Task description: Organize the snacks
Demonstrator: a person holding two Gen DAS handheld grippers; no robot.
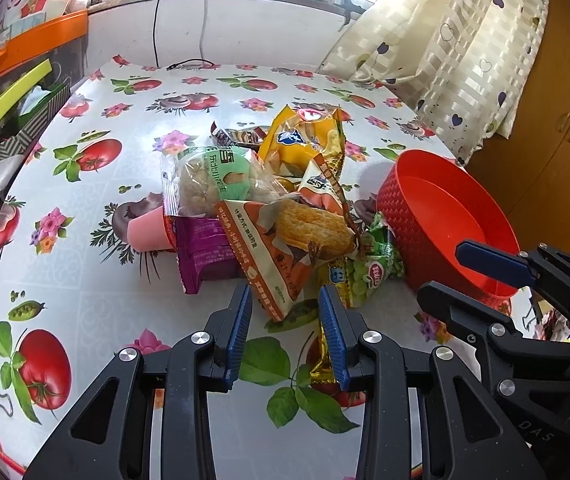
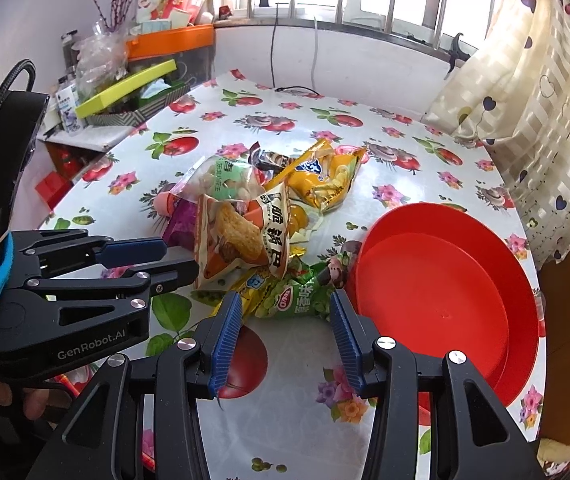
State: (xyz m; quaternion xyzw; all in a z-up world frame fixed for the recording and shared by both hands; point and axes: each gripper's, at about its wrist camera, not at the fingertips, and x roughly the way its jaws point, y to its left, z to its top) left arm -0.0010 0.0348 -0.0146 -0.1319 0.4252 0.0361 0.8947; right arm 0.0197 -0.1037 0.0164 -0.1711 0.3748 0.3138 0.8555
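A pile of snack packets lies mid-table: an orange rice-cracker packet (image 1: 285, 248) (image 2: 241, 240) on top, a yellow chip bag (image 1: 305, 140) (image 2: 325, 180), a clear peanut bag (image 1: 213, 184) (image 2: 225, 178), a purple packet (image 1: 205, 252), a green grape-candy packet (image 1: 369, 276) (image 2: 293, 298). An empty red basket (image 1: 445, 216) (image 2: 441, 292) stands right of the pile. My left gripper (image 1: 285, 336) is open, just short of the orange packet's near corner. My right gripper (image 2: 285, 340) is open and empty, just short of the green packet.
The table (image 1: 125, 320) has a fruit-print cloth. A cluttered shelf with boxes (image 2: 125, 92) stands at the left. A curtain (image 2: 525, 100) hangs at the back right, with a wooden cabinet (image 1: 557, 128) beside it. A black cable (image 2: 297, 90) lies at the far edge.
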